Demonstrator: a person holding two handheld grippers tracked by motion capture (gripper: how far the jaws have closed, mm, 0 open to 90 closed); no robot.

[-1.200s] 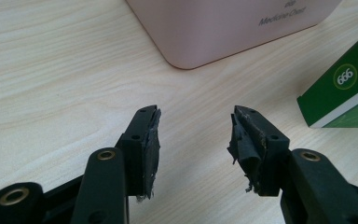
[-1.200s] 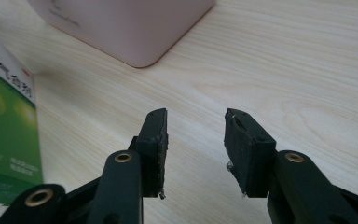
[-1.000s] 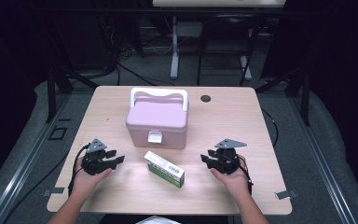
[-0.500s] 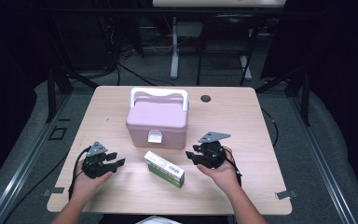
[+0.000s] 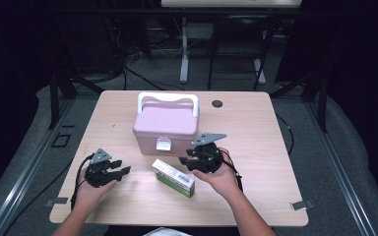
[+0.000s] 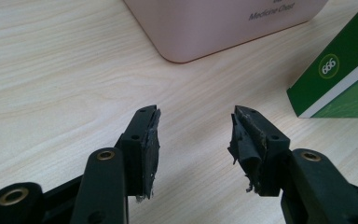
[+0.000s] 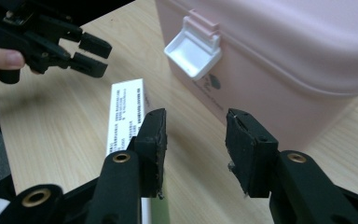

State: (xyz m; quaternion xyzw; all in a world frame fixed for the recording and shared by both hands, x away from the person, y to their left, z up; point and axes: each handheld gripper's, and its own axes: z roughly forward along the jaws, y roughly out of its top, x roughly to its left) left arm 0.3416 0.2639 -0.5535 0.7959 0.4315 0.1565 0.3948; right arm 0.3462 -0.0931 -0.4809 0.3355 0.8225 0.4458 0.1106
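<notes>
A pink medicine chest [image 5: 166,123] with a white handle and a white front latch [image 7: 193,49] stands mid-table, lid down. A green and white carton [image 5: 173,177] lies flat just in front of it. My right gripper [image 5: 186,161] hangs open at the chest's front right corner, beside the carton's far end; its jaws frame the gap between carton [image 7: 126,114] and chest [image 7: 279,56]. My left gripper [image 5: 120,167] rests open on the table at the left, nothing between its jaws. In the left gripper view the chest's base [image 6: 223,23] and the carton's end [image 6: 340,79] lie ahead.
The wooden table [image 5: 256,132] has a small dark round cap [image 5: 217,103] at the back right. Bare wood lies at both sides of the chest. Dark floor, cables and stand legs surround the table.
My right gripper has moved left and forward from the table's right side to the chest's front corner. The left gripper has stayed almost in place.
</notes>
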